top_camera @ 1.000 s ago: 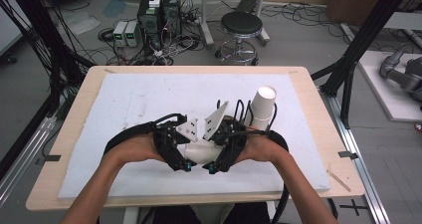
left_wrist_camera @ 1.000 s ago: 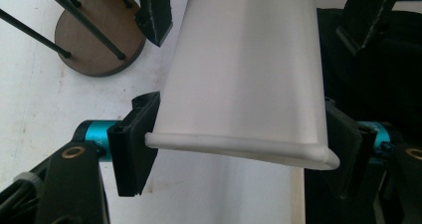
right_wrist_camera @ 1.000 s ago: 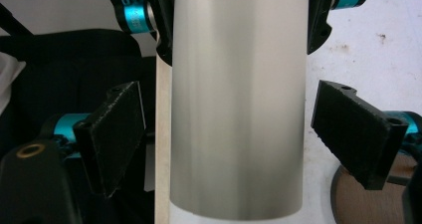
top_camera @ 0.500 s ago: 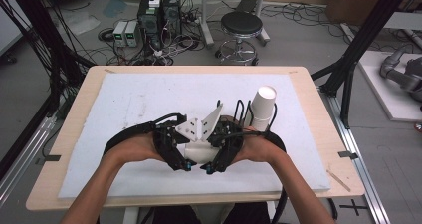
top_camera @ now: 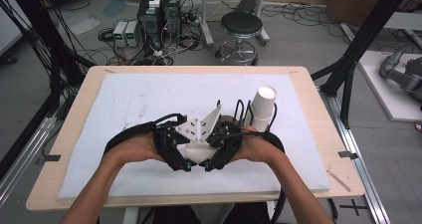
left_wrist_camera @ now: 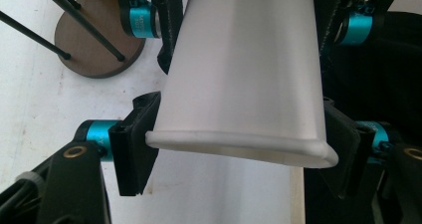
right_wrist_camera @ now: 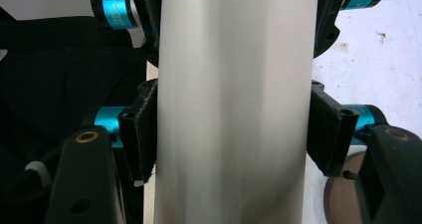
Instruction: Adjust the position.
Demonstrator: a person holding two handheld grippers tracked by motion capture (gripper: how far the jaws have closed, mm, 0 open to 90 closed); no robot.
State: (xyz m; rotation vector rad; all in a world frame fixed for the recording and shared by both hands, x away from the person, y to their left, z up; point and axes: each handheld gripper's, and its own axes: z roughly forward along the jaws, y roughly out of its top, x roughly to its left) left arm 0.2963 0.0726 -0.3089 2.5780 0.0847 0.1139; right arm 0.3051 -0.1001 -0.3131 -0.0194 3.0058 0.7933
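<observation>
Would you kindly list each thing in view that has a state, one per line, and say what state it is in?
Held paper cup: lying level between both grippers, clamped from both sides.
Left gripper: shut on the cup near its rolled rim.
Right gripper: jaws have just been closing, now shut on the cup's body.
Cup stack: upside down on the wire holder, tilted.

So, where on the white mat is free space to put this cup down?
Free: the mat left of the grippers, up to its far and left edges. Crowded: the right side, where the cup stack stands on the wire rack, and the middle, where both grippers hold the cup.
</observation>
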